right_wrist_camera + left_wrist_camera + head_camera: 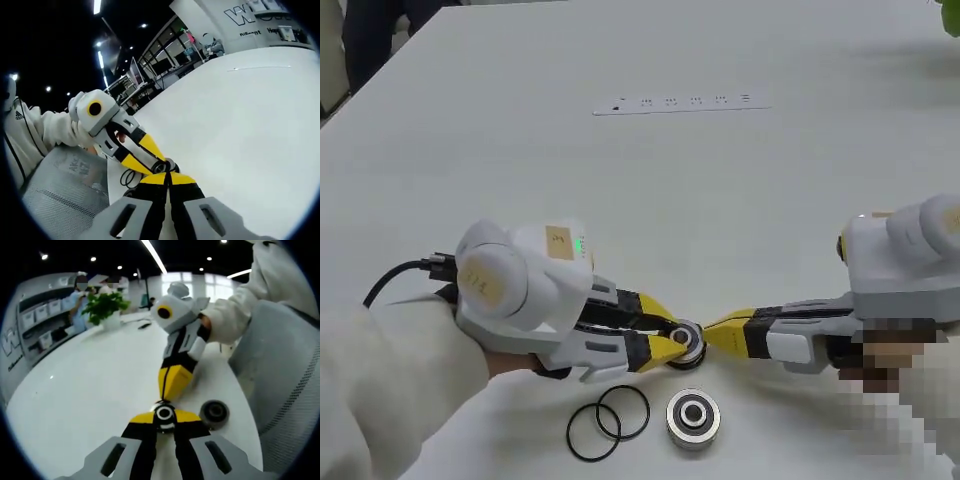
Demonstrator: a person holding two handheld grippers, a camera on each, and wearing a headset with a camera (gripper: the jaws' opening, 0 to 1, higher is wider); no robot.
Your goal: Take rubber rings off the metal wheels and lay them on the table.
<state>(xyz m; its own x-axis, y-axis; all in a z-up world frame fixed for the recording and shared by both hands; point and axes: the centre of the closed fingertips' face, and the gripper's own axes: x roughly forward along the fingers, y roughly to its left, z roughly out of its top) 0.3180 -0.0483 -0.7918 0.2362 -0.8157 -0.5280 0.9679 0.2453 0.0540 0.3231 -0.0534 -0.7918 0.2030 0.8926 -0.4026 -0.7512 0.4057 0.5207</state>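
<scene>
Two rings off, one wheel in my grippers

On the left, my left gripper (pixel 670 338) is closed tight on a small metal wheel (pixel 686 338). Two rubber rings (pixel 617 437) already lie flat on the surface (pixel 740 200) near me, one lapping over the other. Just beside them a second wheel (pixel 693 417) sits with a shiny rim, so I think that one is done. On the right, my right gripper (pixel 718 338) has its jaws closed together, with the tips touching the held wheel's edge. I cannot tell if a ring is pinched there. I think this wheel's ring is what is left to pull off and lay down.
</scene>
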